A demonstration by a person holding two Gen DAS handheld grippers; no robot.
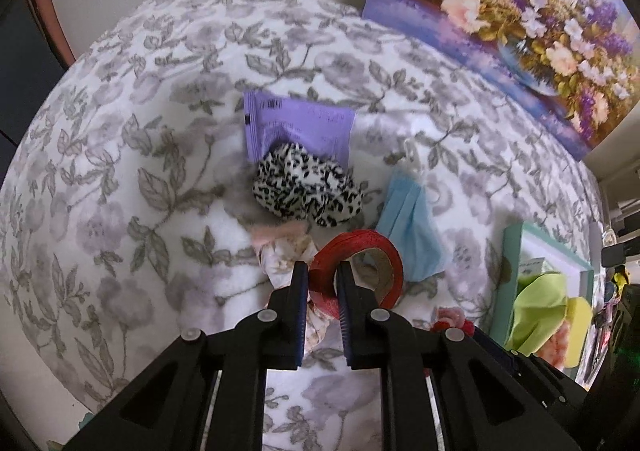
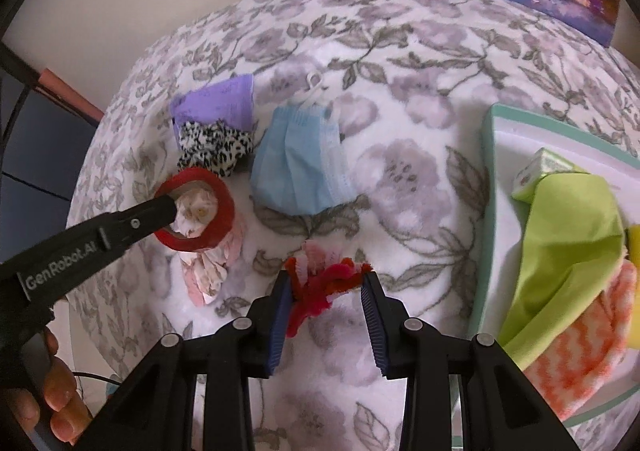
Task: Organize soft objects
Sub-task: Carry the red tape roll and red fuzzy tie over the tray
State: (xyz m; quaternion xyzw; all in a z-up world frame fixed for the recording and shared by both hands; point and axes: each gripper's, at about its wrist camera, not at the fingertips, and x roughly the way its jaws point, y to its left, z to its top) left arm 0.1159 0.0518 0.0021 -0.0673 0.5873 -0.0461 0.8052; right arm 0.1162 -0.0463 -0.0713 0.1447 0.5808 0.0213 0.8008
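My left gripper [image 1: 322,271] is shut on the rim of a red ribbon roll [image 1: 372,251], also in the right wrist view [image 2: 216,207]. A pink floral scrunchie [image 2: 204,263] lies under the roll. My right gripper [image 2: 326,283] is open around a red and pink pipe-cleaner bundle [image 2: 320,279] on the floral blanket [image 2: 400,171]; the jaws stand apart on either side of it. A blue face mask [image 2: 300,167], a leopard-print scrunchie [image 1: 308,187] and a purple packet [image 1: 300,123] lie further back.
A mint-rimmed white tray [image 2: 490,211] at the right holds a green cloth [image 2: 568,239], an orange-white knit cloth [image 2: 584,355], a yellow item and a small box. A flower painting [image 1: 520,23] leans at the back wall.
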